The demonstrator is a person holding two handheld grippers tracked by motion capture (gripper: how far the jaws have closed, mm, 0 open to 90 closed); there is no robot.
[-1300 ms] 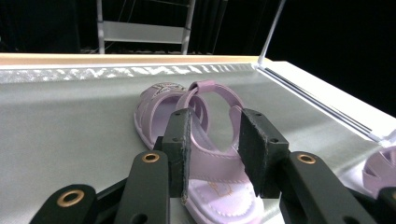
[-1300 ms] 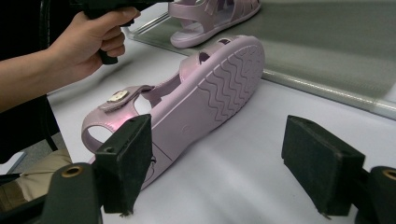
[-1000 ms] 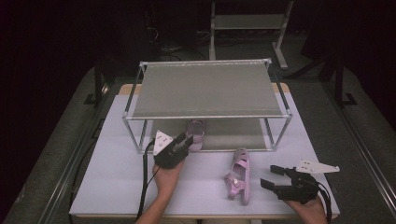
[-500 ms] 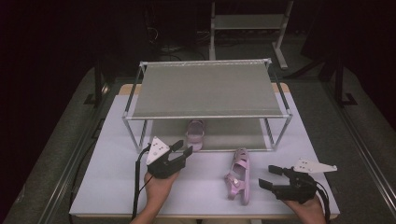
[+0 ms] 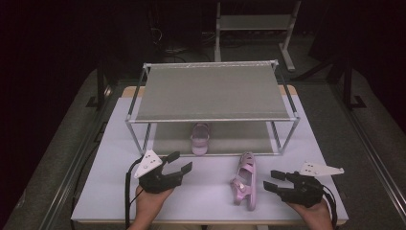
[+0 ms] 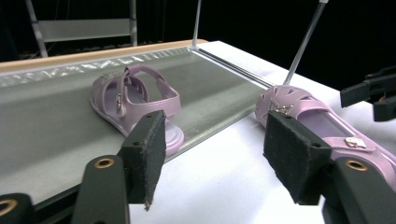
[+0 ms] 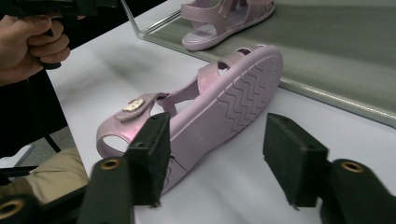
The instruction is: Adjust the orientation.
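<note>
Currently both tools stand wide open and empty. Left tool (image 5: 179, 162) hovers over the bench (image 5: 110, 158) just in front of the rack's (image 5: 210, 91) left front leg, jaws pointing toward the rack; its own view (image 6: 215, 154) shows bare white bench between the two black pads, nothing touched. Right tool (image 5: 273, 181) sits low near the bench's front right corner, jaws aimed left at the loose sandal (image 5: 244, 181); in the right gripper view (image 7: 212, 158) the sandal (image 7: 205, 112) lies tipped on its side, ribbed sole facing the camera, its heel end just beside the left pad, contact cannot be told. This pink sandal rests on the bench just in front of the rack's lower shelf (image 5: 230, 141), between the two tools, apart from the shelf edge. Second pink sandal (image 5: 200, 139) sits upright on the lower shelf near its front edge, heel toward the person (image 6: 133, 105). Open white bench lies between the left tool and the loose sandal; the rack's top shelf is bare. Rack is a metal frame with two grey tiers, set toward the far half of the bench. Bench top is white with a wooden far edge. Room around is dark; another metal shelf stand (image 5: 253, 24) stands behind the rack.
</note>
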